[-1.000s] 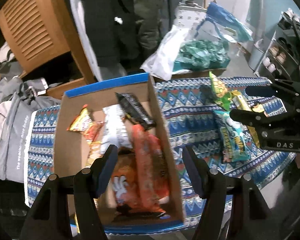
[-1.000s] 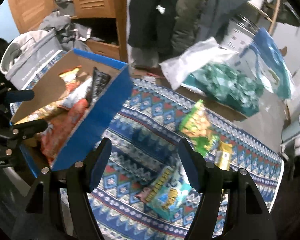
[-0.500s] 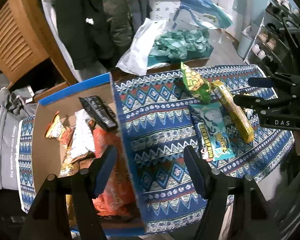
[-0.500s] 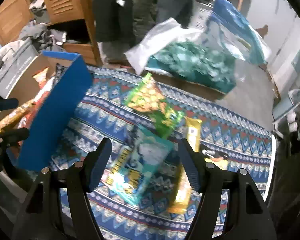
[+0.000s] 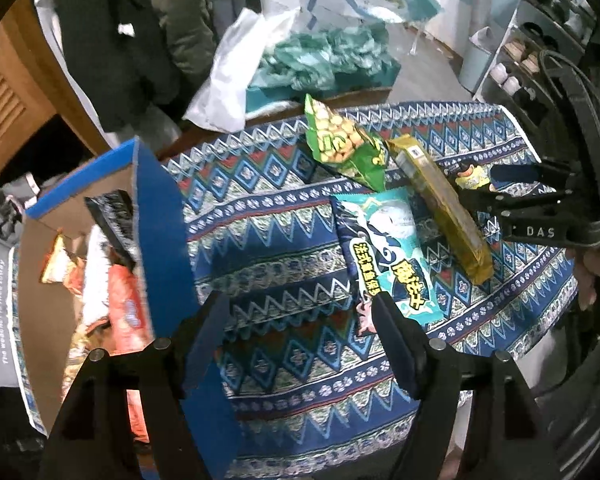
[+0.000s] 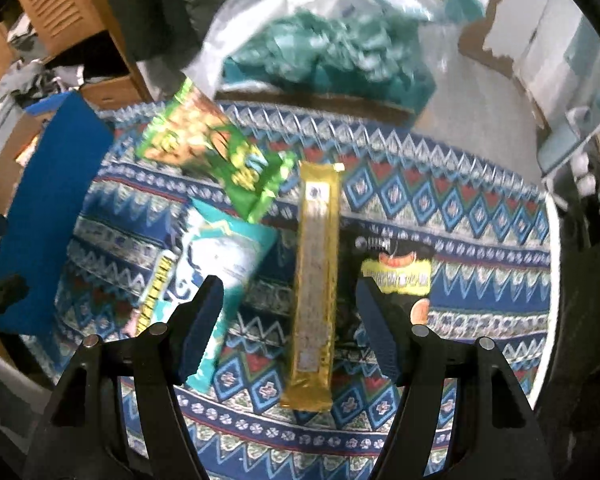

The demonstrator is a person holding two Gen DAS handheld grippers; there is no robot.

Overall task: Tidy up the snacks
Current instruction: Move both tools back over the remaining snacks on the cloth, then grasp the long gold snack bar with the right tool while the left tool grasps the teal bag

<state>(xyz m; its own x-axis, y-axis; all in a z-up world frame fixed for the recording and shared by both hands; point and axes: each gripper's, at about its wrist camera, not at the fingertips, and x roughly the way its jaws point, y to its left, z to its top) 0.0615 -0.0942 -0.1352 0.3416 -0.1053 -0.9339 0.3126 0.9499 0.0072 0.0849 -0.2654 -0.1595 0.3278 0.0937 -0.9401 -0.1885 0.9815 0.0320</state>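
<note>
- Left wrist view: my left gripper [image 5: 300, 330] hangs wide and empty over the cloth, beside the box [image 5: 162, 236]; the teal packet [image 5: 384, 256] lies just ahead to its right.
- Right wrist view: my right gripper [image 6: 290, 314] is wide and empty, straddling the gold bar [image 6: 315, 280], whose long axis runs along my fingers, so I judge this hand nearer.

Black plastic left gripper [image 5: 302, 330] and right gripper [image 6: 290, 314], blue-padded fingers [image 6: 202, 322]. Silver screws along the arms. White "DAS" lettering, black cables.
</note>
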